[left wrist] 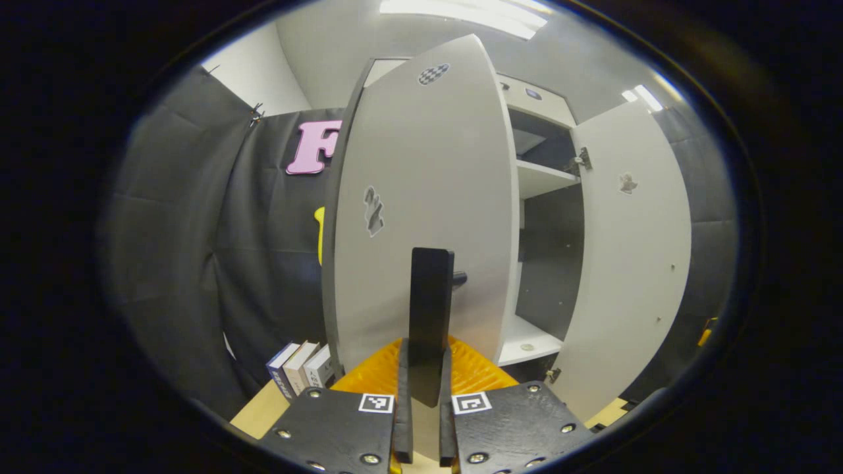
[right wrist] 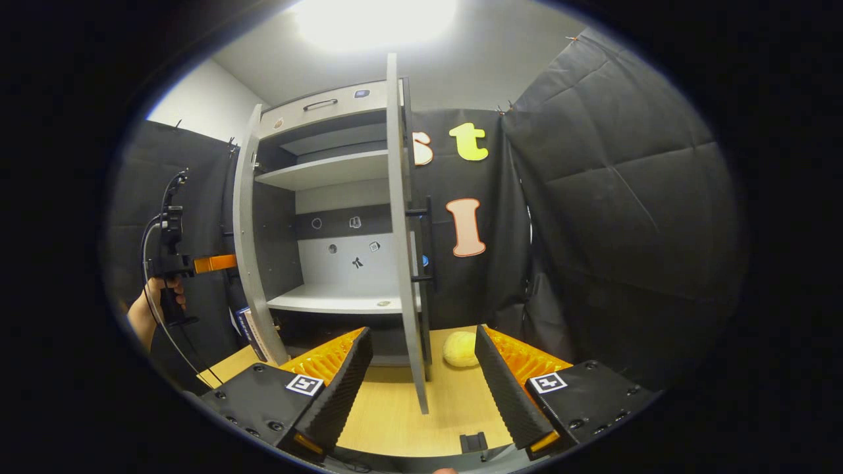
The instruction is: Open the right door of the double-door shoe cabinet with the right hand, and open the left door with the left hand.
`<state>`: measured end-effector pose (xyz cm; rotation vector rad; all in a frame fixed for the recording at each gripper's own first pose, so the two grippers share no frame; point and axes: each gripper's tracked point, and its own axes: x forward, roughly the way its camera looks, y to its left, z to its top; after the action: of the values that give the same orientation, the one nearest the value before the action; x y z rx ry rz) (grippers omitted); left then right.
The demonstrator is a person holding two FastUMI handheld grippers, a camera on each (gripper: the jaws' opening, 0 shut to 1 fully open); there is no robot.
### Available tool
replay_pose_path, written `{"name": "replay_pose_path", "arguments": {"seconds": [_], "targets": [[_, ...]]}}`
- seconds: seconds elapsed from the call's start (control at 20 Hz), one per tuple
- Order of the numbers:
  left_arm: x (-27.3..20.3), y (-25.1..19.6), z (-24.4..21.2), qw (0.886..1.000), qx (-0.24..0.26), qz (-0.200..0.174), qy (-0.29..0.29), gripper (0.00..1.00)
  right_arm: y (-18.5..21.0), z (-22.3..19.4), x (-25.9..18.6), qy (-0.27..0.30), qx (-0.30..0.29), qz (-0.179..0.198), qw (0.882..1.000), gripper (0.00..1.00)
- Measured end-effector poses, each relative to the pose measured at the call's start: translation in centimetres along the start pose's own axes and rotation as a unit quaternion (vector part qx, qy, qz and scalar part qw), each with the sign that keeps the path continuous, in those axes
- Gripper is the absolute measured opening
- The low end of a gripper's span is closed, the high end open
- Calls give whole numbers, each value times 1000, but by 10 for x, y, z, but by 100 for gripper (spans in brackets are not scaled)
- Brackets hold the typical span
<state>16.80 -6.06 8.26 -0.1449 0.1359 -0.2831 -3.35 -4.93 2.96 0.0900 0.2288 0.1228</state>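
The left claw (left wrist: pixel 427 395), at the bottom centre of the left gripper view, is pinched narrow on the black bar handle (left wrist: pixel 431 309) of the left door (left wrist: pixel 421 197), both fingers pressing its sides; the right claw (right wrist: pixel 421 382), at the bottom of the right gripper view, stands wide with nothing between its fingers, the edge of the right door (right wrist: pixel 402 250) running up the middle of the frame just ahead of the gap. Both doors of the shoe cabinet (right wrist: pixel 329 178) are swung out, so the shelves show at centre left of the right gripper view; by my judgement the task is nearly done, with only the last of the left door's swing and the release left. The risk lies there: pulling further could drive the left door into the books (left wrist: pixel 303 365) standing at lower left of the left gripper view, close by its bottom corner, or strain the hinge; letting go askew could tug the door back. On the right, the open claw sits astride the door edge, so a sideways drift would knock it, and a yellow soft object (right wrist: pixel 460 349) lies on the bench (right wrist: pixel 395 421) just beyond. Free room lies toward the camera in both views, over bare bench
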Motion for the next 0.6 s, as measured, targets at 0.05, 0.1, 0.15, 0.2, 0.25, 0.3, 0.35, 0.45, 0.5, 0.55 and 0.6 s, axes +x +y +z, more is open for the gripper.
{"name": "replay_pose_path", "arguments": {"seconds": [0.05,0.1,0.15,0.2,0.25,0.3,0.35,0.45,0.5,0.55,0.6], "targets": [[-3,4,0,1000,-1,-1,0,18,5,-2,-1,2,-3,0,1000,98],[-6,10,1,1000,-3,-2,1,18,10,-3,-2,3,-5,1,1000,98],[-10,14,1,1000,-5,-3,1,18,15,-4,-1,4,-7,3,1000,98],[-13,18,2,1000,-5,-4,1,18,20,-5,-1,5,-7,5,1000,98],[-15,22,2,1000,-4,-4,1,17,25,-7,-1,7,-7,6,1000,98],[-18,27,1,1000,-3,-4,1,17,30,-8,-1,8,-8,7,1000,98],[-21,32,2,1000,-2,-3,0,17,34,-10,-1,10,-9,7,1000,98],[-25,42,-3,1000,0,-2,2,19,41,-13,-3,13,-10,7,1000,98],[-28,48,-6,1000,0,-1,5,17,45,-12,-3,14,-9,9,1000,98],[-30,55,-8,1000,2,2,7,17,50,-13,-3,15,-8,11,1000,98],[-33,63,-9,1000,3,7,7,17,54,-12,-4,15,-8,12,1000,98]]}}
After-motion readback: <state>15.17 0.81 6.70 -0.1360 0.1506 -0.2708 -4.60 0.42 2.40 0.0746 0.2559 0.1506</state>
